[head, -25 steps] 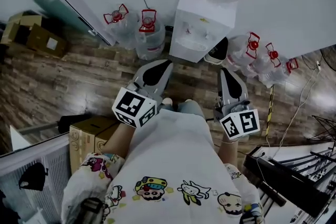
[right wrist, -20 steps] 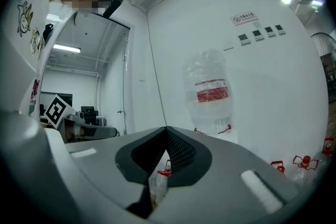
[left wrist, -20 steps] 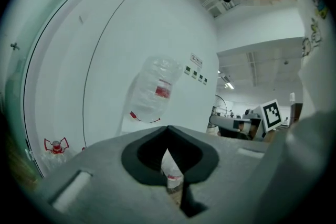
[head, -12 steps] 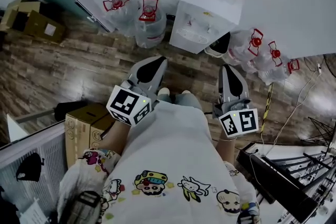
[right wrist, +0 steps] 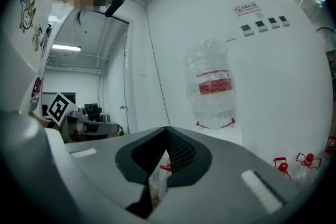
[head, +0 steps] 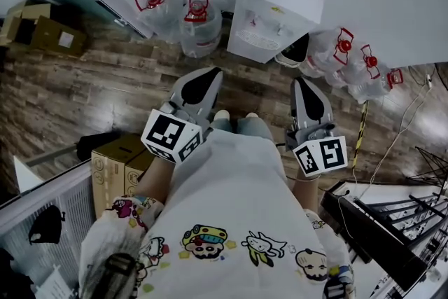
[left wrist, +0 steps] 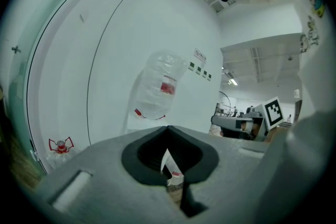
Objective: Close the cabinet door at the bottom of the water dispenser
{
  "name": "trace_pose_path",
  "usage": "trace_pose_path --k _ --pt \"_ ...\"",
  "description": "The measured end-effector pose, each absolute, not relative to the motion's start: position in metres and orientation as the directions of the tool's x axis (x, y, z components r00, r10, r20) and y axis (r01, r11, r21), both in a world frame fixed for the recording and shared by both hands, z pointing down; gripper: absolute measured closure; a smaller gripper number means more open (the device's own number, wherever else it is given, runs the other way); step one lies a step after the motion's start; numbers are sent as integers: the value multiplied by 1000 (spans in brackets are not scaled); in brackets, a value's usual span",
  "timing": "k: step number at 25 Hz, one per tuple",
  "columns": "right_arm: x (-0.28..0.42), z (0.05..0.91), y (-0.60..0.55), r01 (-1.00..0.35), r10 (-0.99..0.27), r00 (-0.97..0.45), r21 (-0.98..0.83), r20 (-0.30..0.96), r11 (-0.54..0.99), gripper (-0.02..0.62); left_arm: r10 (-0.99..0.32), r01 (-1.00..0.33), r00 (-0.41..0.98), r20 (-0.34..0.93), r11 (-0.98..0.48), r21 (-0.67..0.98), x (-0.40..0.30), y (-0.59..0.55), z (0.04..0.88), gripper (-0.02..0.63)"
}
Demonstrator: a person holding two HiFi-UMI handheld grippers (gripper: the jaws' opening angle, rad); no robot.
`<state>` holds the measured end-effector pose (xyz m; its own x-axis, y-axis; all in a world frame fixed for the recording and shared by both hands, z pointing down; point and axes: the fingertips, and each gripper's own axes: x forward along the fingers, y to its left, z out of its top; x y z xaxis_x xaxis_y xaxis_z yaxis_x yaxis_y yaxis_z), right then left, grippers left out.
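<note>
Cabinet door (head: 294,51) ajar, dark inner face

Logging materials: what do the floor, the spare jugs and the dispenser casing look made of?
Floor: wood-look planks with a glossy finish, going by the grain, the seams and the light glare. Solid wood or laminate can't be told.
Jugs: clear plastic, with see-through walls and red caps.
Dispenser: smooth white casing, probably plastic or painted metal.
</note>
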<state>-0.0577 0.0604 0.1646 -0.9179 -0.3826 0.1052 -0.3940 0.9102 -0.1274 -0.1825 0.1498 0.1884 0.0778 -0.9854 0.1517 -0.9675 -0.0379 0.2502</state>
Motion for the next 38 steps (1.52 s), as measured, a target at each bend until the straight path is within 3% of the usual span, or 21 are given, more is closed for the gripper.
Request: trace_pose_path --k 38 --pt "-57 175 77 -419 -404 -906 -130 125 899 588 -984 -973 105 144 -72 220 -184 158 192 606"
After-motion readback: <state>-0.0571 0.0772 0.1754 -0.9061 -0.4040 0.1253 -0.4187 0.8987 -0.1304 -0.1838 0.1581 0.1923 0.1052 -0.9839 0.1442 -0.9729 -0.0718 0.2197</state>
